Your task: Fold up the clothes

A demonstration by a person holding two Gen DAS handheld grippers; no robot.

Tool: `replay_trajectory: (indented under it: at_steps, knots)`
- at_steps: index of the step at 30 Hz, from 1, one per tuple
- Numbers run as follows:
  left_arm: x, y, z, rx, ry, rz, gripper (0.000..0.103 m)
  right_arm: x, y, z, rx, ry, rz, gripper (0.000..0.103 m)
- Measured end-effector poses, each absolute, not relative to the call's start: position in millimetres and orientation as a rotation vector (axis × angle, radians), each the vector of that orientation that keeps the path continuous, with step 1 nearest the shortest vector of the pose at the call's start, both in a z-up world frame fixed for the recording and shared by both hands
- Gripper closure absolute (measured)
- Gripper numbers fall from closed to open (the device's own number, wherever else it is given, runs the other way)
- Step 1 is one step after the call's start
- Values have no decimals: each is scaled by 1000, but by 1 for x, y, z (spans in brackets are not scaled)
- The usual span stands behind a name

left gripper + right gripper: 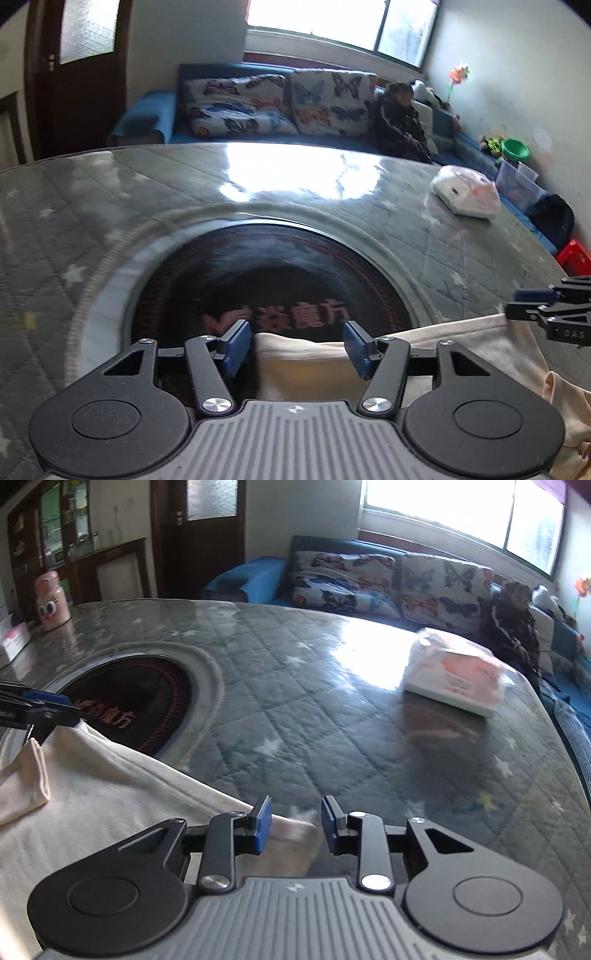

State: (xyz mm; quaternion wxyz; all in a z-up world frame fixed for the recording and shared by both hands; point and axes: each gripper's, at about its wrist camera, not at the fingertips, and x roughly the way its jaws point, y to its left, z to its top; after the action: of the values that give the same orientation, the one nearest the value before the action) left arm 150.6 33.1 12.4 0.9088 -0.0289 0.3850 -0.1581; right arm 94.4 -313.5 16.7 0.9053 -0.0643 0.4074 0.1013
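In your left wrist view, your left gripper (297,345) stands with its blue pads apart, and the corner of the cream garment (306,362) lies between them, not pinched. The cloth looks soft and matte, with a rolled hem along its far edge. It spreads rightward over the table (332,192), whose glossy clear cover lies over a grey quilted cloth with pale stars stitched in diamonds. Just past your pads sits a round dark inset (273,288) with reddish characters, ringed by a pale band. At the right edge your right gripper (517,304) reaches in beside the garment's far corner; from here you cannot tell how its fingers stand. A white plastic-wrapped packet (467,194) lies well apart on the far right of the table.

In your right wrist view, your right gripper (295,825) is also parted, with the garment's blurred corner (291,834) between the pads and nearer the left one. The fleecy cloth stretches left toward your left gripper (55,709), where a peach fold (26,786) lies on top. A pink bottle (53,602) with cartoon eyes stands at the table's far left.
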Motion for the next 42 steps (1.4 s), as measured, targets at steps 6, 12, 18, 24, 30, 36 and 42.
replay_trajectory:
  at_steps: [6,12,18,24,30,36,42]
  knots:
    - [151,48,5,-93,819,-322,41,86,-322,12,-110,873,210,74]
    - [152,31,-3,-50,822,-387,75,82,-319,10,-110,877,215,75]
    - [140,22,3,25,738,-403,95,82,-317,11,-110,878,216,76]
    - [145,39,2,-5,747,-349,96,86,-310,10,-138,876,239,82]
    - [148,47,4,-22,727,-318,97,99,-296,11,-187,849,258,94]
    - [165,64,13,-33,703,-255,97,130,-275,14,-231,799,275,94]
    - [189,81,16,-31,693,-185,97,168,-254,12,-256,769,289,95]
